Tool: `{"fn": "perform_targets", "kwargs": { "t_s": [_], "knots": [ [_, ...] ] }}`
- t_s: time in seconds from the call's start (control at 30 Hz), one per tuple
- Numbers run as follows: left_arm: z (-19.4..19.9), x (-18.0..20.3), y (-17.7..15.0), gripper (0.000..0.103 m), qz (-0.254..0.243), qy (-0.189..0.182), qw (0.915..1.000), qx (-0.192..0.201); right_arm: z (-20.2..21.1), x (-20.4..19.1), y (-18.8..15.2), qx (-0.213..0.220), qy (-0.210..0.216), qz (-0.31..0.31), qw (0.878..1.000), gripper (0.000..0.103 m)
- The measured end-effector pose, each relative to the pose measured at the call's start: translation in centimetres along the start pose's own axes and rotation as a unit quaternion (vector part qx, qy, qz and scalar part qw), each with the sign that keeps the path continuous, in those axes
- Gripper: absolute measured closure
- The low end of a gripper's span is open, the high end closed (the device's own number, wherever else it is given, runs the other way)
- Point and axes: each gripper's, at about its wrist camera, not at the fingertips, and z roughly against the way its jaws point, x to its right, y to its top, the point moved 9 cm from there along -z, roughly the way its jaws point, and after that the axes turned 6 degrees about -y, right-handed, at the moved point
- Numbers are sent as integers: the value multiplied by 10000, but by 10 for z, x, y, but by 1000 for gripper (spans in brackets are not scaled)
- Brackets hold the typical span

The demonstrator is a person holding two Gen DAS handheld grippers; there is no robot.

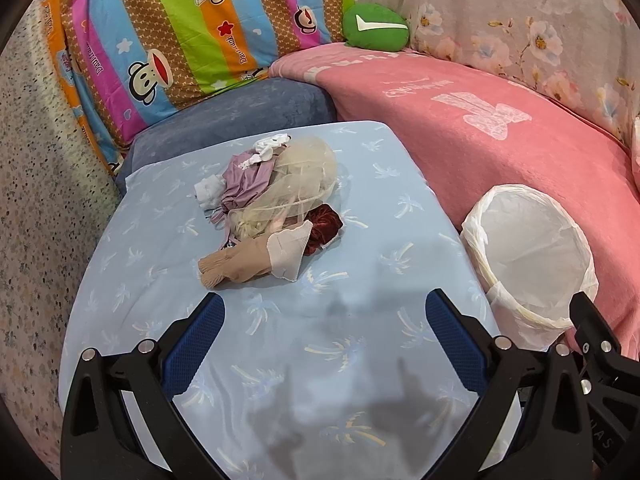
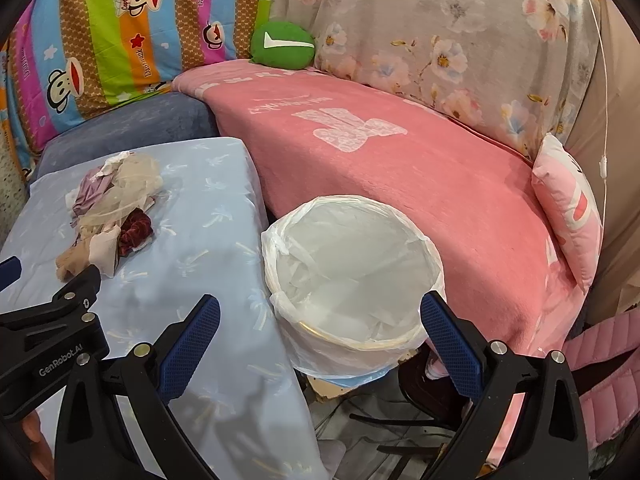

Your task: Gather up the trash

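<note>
Left wrist view is the one I'm going by here. The trash pile (image 1: 266, 204) sits on the blue cloth-covered table (image 1: 160, 280), straight ahead of the left gripper (image 1: 323, 322) and a bit to the left of its centre line, on the far side of a bare stretch of cloth. Nothing's touching it. It's a loose heap: a tan stocking-looking piece (image 1: 228, 266) on the near edge, a dark red velvety scrap (image 1: 326, 228) on the right, yellowish netting (image 1: 304, 176) on top, purple fabric (image 1: 246, 180) and white bits further back.

The heap runs long from near to far, roughly in line with where the left tongs point, so I figure the fingers would straddle it sideways without much twisting.

Both sets of tongs are spread wide with nothing in them. In the right wrist view, the right gripper (image 2: 320, 320) is parked over the near rim of the lined bin (image 2: 352, 272), which stands just beside the table's right edge, up against the pink blanket (image 2: 400, 184). From there the pile is way off to the far left, so the left hand is clearly the nearer one.

My read: left goes forward for the tan piece first, then swings right to the bin. The netting looks snaggy and might drag its neighbours along.
</note>
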Motion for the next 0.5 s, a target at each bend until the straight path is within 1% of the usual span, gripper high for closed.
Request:
{"fn": "perform_targets", "kwargs": {
  "t_s": [0.5],
  "knots": [
    [1,5,0,7,-37,-21,10000,13,-1,6,0,-1,-52,-57,10000,6]
  ]
}}
